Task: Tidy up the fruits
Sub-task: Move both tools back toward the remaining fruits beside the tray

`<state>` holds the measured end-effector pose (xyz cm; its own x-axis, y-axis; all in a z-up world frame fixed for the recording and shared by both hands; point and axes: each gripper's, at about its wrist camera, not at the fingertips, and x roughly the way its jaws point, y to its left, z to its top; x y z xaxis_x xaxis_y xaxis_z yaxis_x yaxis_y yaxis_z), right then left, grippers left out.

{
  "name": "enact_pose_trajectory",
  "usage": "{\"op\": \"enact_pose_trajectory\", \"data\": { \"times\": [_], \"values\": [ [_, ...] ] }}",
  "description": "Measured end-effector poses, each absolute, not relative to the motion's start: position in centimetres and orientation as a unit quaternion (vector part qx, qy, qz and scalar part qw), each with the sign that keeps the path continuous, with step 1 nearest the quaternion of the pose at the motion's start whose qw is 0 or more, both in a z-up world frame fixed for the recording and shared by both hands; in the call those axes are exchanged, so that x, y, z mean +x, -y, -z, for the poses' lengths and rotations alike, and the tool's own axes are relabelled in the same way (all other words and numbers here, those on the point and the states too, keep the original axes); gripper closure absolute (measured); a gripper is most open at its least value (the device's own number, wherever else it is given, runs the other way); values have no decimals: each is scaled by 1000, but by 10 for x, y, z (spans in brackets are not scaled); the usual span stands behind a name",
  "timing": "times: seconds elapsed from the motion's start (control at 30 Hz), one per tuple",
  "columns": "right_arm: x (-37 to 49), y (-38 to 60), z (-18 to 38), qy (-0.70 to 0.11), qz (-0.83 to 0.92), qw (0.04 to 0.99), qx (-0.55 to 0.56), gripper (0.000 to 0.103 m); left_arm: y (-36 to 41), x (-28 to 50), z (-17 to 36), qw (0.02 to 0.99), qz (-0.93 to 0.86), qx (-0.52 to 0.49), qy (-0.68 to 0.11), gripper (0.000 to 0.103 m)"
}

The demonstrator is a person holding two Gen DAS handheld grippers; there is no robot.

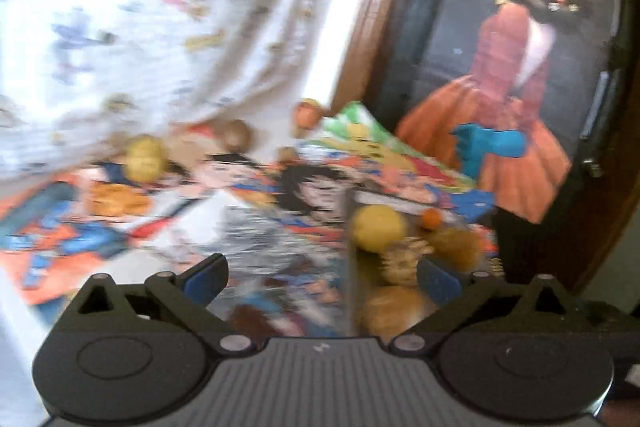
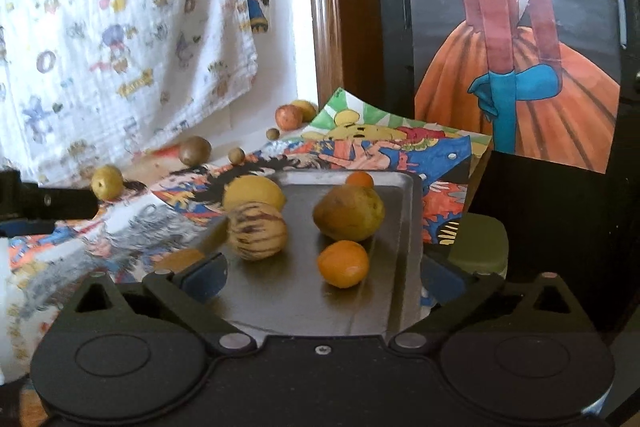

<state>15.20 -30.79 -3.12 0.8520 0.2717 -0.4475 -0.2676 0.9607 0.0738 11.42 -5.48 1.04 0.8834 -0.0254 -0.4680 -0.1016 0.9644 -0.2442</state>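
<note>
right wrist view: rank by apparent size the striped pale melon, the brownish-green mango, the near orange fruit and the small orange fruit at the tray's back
1. Brownish-green mango and striped pale melon: look alike in size, so no ranking between them.
2. Near orange fruit.
3. Small orange fruit at the back of the grey metal tray; it sits farther from the camera, which shrinks it.

White cloth (image 2: 120, 27) with small cartoon prints hangs across upper left, daylight glowing through it. White wall (image 2: 286, 39) strip just right of cloth. Brown wood frame (image 2: 326, 7) runs vertically at centre top. Dark panel (image 2: 560, 227) fills right side, bearing poster (image 2: 516, 75) of figure in orange skirt. Table covered by colourful cartoon sheet (image 2: 400, 147), lower centre.
</note>
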Motion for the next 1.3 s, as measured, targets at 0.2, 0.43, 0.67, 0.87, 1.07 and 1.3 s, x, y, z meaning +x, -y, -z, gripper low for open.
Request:
{"op": "enact_pose_trajectory", "data": {
  "times": [0.2, 0.43, 0.67, 0.87, 1.07, 1.3],
  "values": [
    [121, 292, 22, -241, -121, 963, -26, 1, 33, 85, -13, 957, -83, -84, -266, 1],
    [90, 284, 13, -251, -120, 960, -25, 1, 25, 56, -10, 952, -99, -45, -286, 0],
    [68, 268, 5, -253, -118, 960, -25, 1, 14, 28, -11, 950, -102, -49, -290, 1],
    [61, 261, 14, -300, -127, 945, 5, 1, 8, 11, -10, 951, -94, -45, -291, 0],
    [50, 265, 27, -360, -131, 923, 47, 1, -2, 0, -10, 950, -95, -63, -292, 0],
    [27, 261, 18, -357, -142, 922, 45, 1, -17, -10, -7, 949, -96, -83, -288, 0]
  ]
}}
